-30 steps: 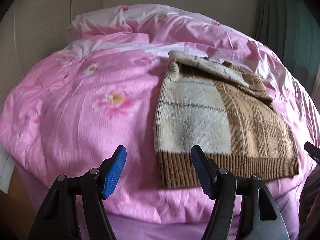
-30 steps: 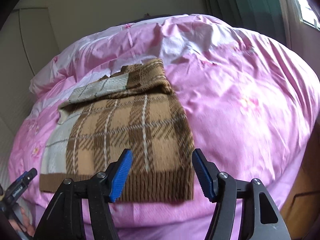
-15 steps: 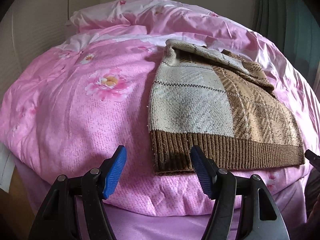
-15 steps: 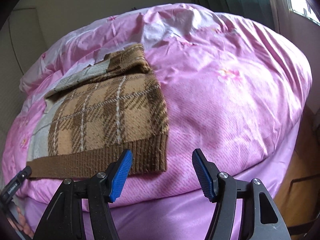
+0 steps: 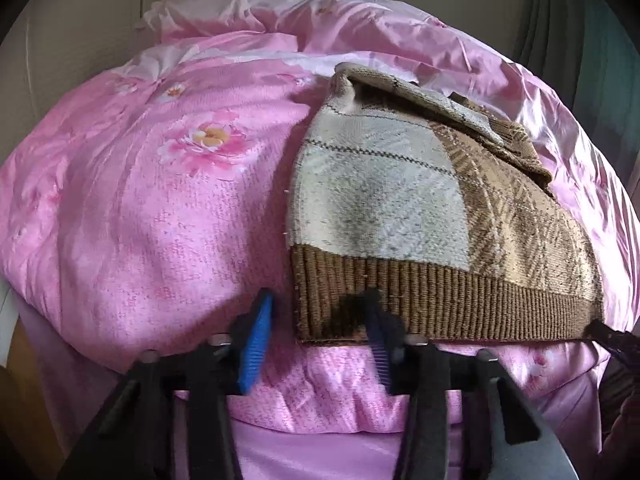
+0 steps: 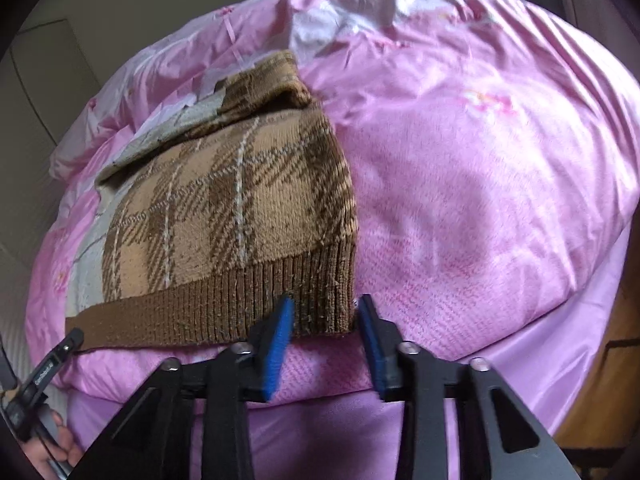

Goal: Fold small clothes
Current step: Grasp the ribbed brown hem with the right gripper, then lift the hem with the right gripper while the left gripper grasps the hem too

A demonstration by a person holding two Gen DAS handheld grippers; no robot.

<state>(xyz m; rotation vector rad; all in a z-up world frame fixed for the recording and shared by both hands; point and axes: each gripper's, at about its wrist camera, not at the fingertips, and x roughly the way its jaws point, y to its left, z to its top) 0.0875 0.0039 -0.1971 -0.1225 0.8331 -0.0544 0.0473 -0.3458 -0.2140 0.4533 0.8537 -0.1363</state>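
A brown and cream plaid knitted sweater (image 5: 400,200) lies folded on the pink duvet (image 5: 140,220), its ribbed hem towards me. My left gripper (image 5: 318,320) straddles the hem's left corner and its jaws are closing; a strip of duvet still shows between the left pad and the knit. In the right wrist view the sweater (image 6: 224,216) has its right hem corner between the blue pads of my right gripper (image 6: 324,316), whose jaws are also closing. The fabric is not bunched at either corner.
The flowered duvet (image 6: 500,200) covers the whole bed and drops away at the near edge. A pale pillow (image 5: 240,12) lies at the head, by a beige wall. Dark green curtains (image 5: 580,20) hang at the right. A hand (image 6: 60,448) holds the left gripper.
Both grippers have sunk to the sweater's hem, and their jaws have narrowed around its two corners. The sweater itself lies as before.
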